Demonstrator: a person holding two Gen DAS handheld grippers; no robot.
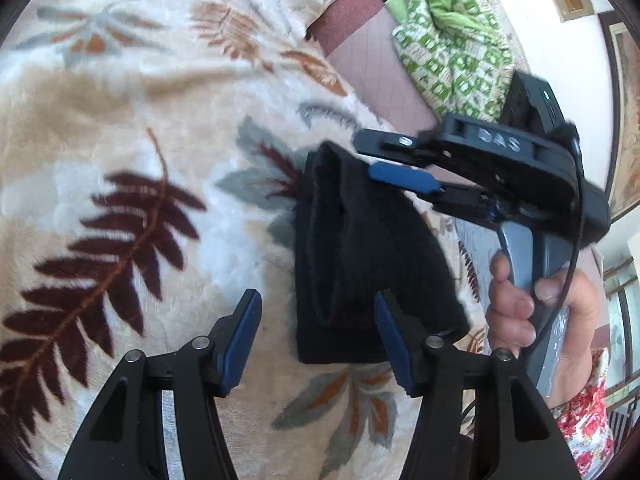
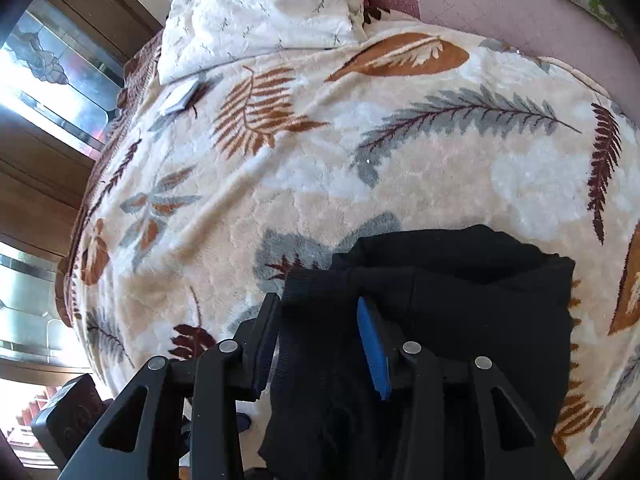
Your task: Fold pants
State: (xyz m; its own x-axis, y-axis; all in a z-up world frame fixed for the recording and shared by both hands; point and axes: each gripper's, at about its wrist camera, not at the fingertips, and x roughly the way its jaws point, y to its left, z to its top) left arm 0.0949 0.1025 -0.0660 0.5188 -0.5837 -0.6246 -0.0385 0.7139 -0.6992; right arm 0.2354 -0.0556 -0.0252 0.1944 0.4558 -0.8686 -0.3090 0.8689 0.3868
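The black pants [image 1: 360,248] lie folded into a small bundle on a cream fleece blanket [image 1: 120,128] with a leaf print. My left gripper [image 1: 318,304] hovers open just above the bundle's near end, with nothing pressed between its blue pads. My right gripper [image 1: 380,158] reaches in from the right over the far end of the pants, held by a person's hand [image 1: 516,312]. In the right wrist view the pants [image 2: 460,300] fill the space under and between the fingers of the right gripper [image 2: 320,316]. Its blue pad [image 2: 374,348] shows bare, so the jaws stand open around the cloth.
A white pillow [image 2: 260,12] lies at the head of the blanket [image 2: 320,160], with a small flat card [image 2: 180,98] beside it. Pink bedding [image 1: 380,72] and a green patterned cloth [image 1: 452,48] lie past the blanket's edge. Windows [image 2: 48,64] stand at the left.
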